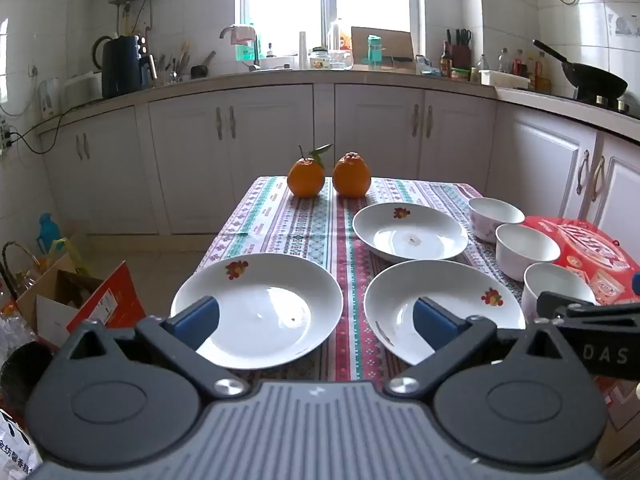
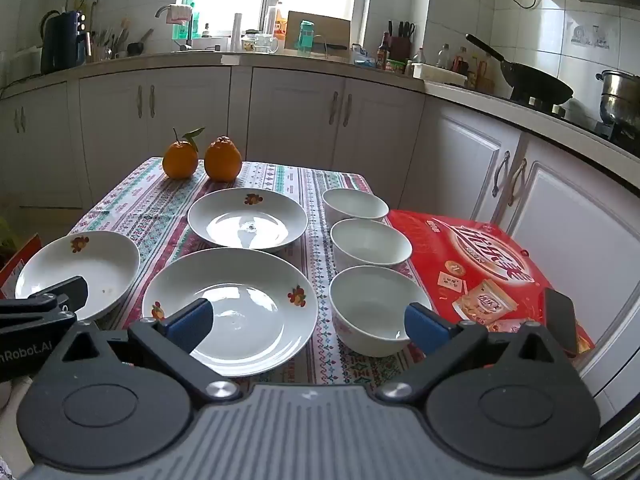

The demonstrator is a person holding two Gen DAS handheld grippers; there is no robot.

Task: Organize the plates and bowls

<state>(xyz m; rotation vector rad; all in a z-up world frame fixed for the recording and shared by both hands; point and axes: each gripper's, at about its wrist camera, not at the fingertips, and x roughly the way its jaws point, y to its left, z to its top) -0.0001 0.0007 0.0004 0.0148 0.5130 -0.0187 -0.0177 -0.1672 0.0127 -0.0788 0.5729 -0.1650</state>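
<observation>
Both tongs released, jaws spread wide, nothing between them. Left tongs hover at the near bench edge, over the gap between the near-left plate and the near-right plate. Right tongs hover between the near-right plate and the near bowl.

Bench has a patterned cloth. Open room: the left-rear part of the cloth, in front of the two oranges at the far edge. Near-left plate sits close to the left edge of the bench. Narrow strips of cloth between the plates. Bowls sit along the right edge, next to a red box.

Three white plates, shallow, each with a small red-orange fruit print on the rim; far plate sits behind the near-right one, apart, not stacked. Three white bowls in a front-to-back row: near, middle, far, close together, all upright and empty.

Writing: red box carries large white script and snack-pack pictures, not readable. "DAS" shows on the right tool in the left wrist view, "nRobot.AI" on the left tool in the right wrist view.
</observation>
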